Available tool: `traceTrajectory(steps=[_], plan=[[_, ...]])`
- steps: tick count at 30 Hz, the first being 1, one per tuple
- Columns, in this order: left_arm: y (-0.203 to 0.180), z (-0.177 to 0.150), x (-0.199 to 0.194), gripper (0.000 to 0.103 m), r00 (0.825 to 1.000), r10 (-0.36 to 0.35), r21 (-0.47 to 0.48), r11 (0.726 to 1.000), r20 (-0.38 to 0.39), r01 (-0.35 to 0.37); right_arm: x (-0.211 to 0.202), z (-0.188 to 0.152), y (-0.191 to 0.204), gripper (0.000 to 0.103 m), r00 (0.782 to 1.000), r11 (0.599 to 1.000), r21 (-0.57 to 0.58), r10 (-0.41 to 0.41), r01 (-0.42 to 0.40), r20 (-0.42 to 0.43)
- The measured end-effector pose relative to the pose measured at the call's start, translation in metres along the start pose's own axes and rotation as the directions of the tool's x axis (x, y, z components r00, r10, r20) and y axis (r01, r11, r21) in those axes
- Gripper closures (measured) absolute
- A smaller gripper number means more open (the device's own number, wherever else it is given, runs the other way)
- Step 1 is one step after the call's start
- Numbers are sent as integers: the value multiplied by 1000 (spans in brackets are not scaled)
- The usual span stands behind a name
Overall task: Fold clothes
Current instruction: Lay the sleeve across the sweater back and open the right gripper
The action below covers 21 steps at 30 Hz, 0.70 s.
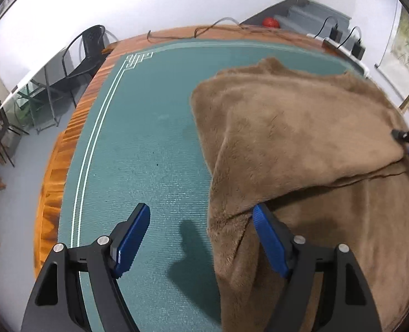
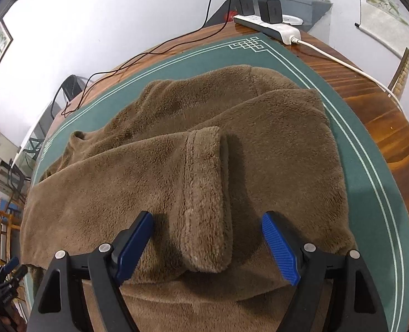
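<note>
The brown fleece garment (image 2: 176, 166) lies partly folded on the green mat (image 1: 149, 138), sleeve cuff (image 2: 207, 193) laid across; more folds remain. Left gripper (image 1: 201, 238) and right gripper (image 2: 207, 246) both gape, released.

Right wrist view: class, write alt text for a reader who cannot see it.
An open right gripper hovers over a brown fleece garment, its blue fingers either side of a folded-over cuffed sleeve. The garment lies on a green mat on a wooden table, with a white power strip beyond.
</note>
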State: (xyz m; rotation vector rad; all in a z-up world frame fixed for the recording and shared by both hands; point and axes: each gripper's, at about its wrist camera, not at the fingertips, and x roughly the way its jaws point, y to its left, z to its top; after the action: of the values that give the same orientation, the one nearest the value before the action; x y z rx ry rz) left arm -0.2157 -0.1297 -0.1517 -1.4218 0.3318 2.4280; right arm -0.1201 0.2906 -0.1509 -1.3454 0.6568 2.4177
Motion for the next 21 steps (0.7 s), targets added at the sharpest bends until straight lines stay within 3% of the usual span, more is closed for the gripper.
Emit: traceTrajectory(steps=[4, 11, 16, 21], plan=[[4, 6, 19, 23, 999, 33, -73, 997, -37, -36, 3, 3, 7, 20, 1000, 1000, -22, -20, 20, -7], [25, -1, 14, 22, 990, 142, -191, 971, -14, -142, 11, 1, 17, 20, 998, 994, -87, -60, 59, -19], [21, -15, 8, 22, 983, 183, -158, 971, 7, -180, 16, -9, 33, 20, 987, 957, -248, -160, 153, -9], [23, -17, 14, 22, 985, 174, -142, 974, -13, -174, 19, -11, 32, 14, 982, 942, -286, -186, 177, -7]])
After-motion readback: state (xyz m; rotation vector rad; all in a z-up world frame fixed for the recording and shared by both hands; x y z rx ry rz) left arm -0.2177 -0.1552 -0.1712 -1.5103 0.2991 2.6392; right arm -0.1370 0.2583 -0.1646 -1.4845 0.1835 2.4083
